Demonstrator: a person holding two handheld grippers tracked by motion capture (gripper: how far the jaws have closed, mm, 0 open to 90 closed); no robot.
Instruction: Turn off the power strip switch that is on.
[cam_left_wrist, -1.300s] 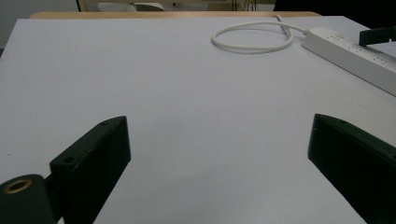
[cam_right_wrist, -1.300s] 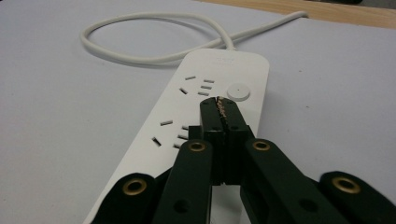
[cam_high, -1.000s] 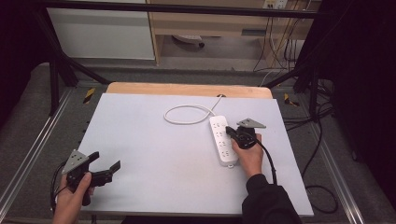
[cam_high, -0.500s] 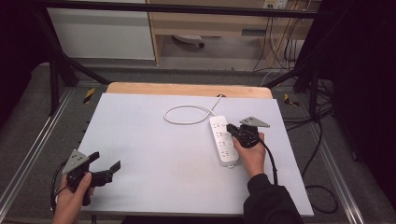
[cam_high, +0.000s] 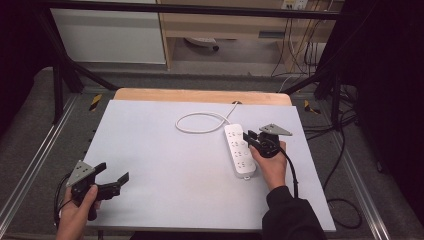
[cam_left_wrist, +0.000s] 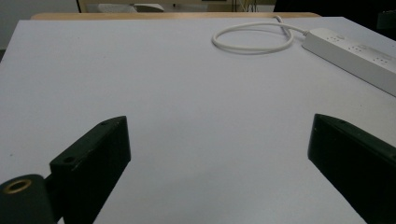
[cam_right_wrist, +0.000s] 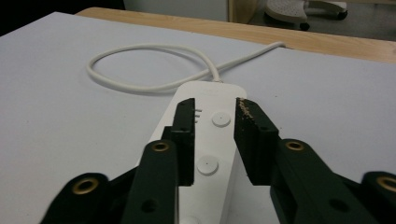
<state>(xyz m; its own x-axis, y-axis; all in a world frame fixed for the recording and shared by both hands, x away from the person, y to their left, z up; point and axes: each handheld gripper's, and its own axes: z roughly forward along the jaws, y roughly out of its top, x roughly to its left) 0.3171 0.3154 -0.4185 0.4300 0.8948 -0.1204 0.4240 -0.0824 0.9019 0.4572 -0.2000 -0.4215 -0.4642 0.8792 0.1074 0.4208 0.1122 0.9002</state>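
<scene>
Grey floor (cam_high: 200, 82), white cabinet (cam_high: 110, 35), wooden shelf unit (cam_high: 225, 25) — dim room, black frame bars (cam_high: 190, 9)

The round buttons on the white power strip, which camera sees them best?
The right gripper view: the round buttons sit large between that gripper's open jaws on the power strip. The high view shows the whole power strip, its buttons too tiny to tell. The left gripper view catches the strip far off.

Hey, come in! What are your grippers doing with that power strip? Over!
Right gripper just opening above power strip, gripping nothing. Left gripper open, idle. Looped cord beyond, nothing blocking.
</scene>
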